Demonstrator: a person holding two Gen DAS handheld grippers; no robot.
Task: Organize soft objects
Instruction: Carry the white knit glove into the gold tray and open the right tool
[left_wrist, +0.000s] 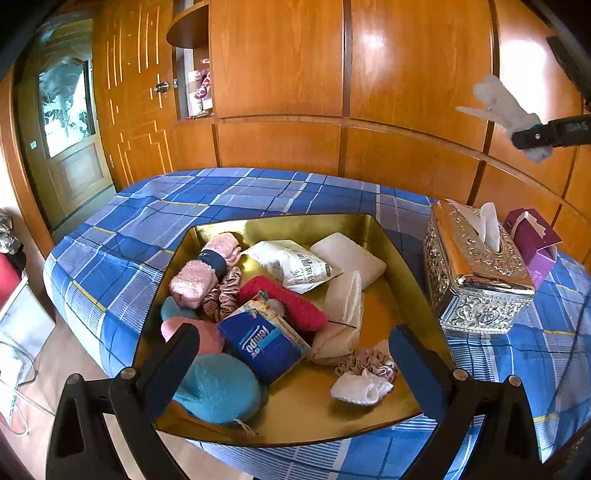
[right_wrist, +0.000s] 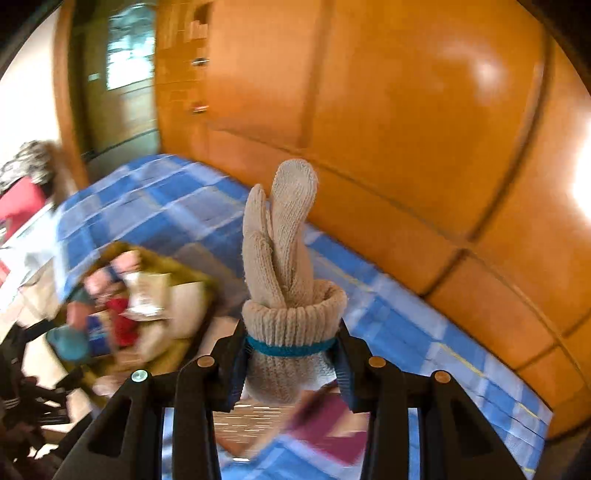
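A gold tray (left_wrist: 402, 295) lies on the blue plaid bed and holds several soft things: a pink towel roll (left_wrist: 207, 269), a red cloth (left_wrist: 288, 299), a blue Tempo tissue pack (left_wrist: 266, 343), a teal puff (left_wrist: 218, 387), scrunchies (left_wrist: 369, 363) and white cloths (left_wrist: 360, 389). My left gripper (left_wrist: 291, 350) is open and empty, hovering over the tray's near side. My right gripper (right_wrist: 290, 354) is shut on a rolled beige knit glove (right_wrist: 284, 258), held high in the air to the right of the tray; it shows in the left wrist view (left_wrist: 506, 110).
A silver ornate tissue box (left_wrist: 472, 273) and a purple tissue box (left_wrist: 532, 240) stand on the bed right of the tray. Wooden wardrobe panels (left_wrist: 406, 74) rise behind the bed. The bed's edge and floor lie to the left. The right wrist view is motion-blurred.
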